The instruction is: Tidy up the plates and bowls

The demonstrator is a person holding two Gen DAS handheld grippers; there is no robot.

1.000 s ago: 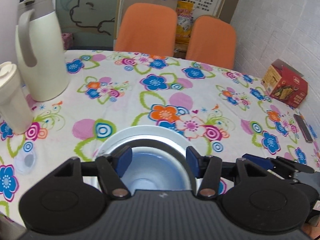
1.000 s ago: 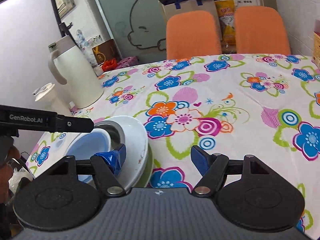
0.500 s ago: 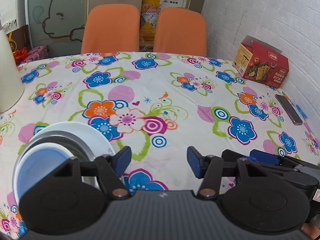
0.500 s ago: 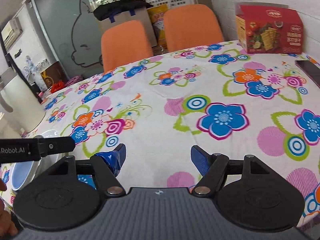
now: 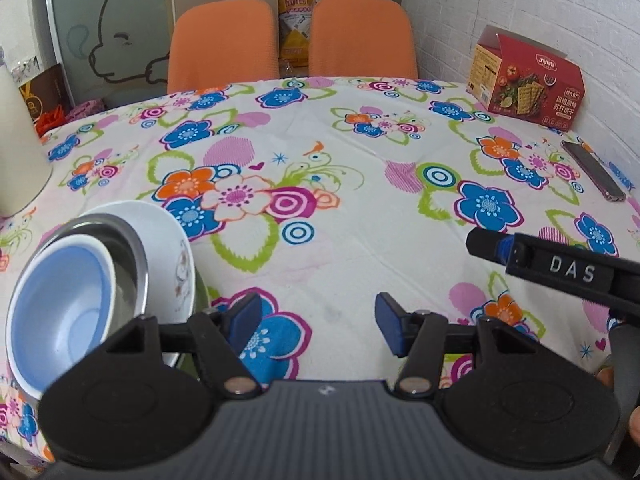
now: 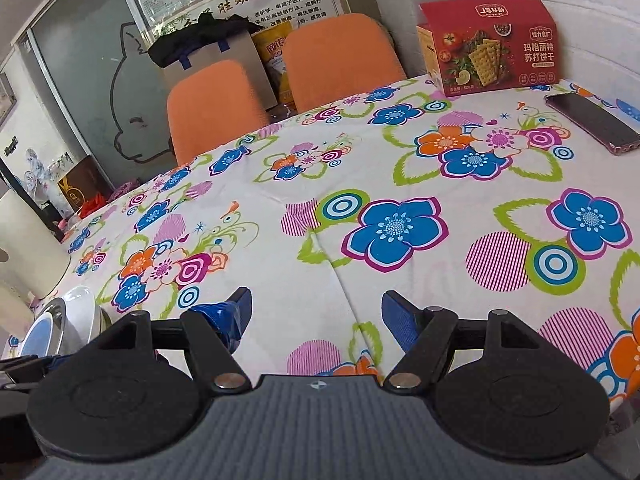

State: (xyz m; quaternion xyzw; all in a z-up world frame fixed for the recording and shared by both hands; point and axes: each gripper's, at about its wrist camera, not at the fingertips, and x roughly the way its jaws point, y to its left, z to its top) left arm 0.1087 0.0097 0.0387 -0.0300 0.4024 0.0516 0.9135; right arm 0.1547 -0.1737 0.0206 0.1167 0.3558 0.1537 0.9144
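A stack of dishes sits at the left of the flowered table: a blue-lined bowl (image 5: pixel 60 304) nested in a steel bowl (image 5: pixel 128 256), on a white plate (image 5: pixel 168 232) with something green just showing beneath. The same stack shows small at the far left of the right wrist view, with the white plate (image 6: pixel 82 312) leaning. My left gripper (image 5: pixel 318 322) hangs open to the right of the stack, nothing between its fingers. My right gripper (image 6: pixel 316 316) is open over bare cloth, well right of the stack; its finger (image 5: pixel 560 270) juts into the left wrist view.
A red cracker box (image 5: pixel 528 80) stands at the back right by the brick wall. A phone (image 5: pixel 594 170) lies near the right edge. A cream thermos (image 5: pixel 20 148) stands at the left. Two orange chairs (image 5: pixel 292 40) are behind the table.
Both grippers have swung right, away from the dish stack. The left one was over the blue bowl a second ago; the stack now sits to its left. Both stay open.
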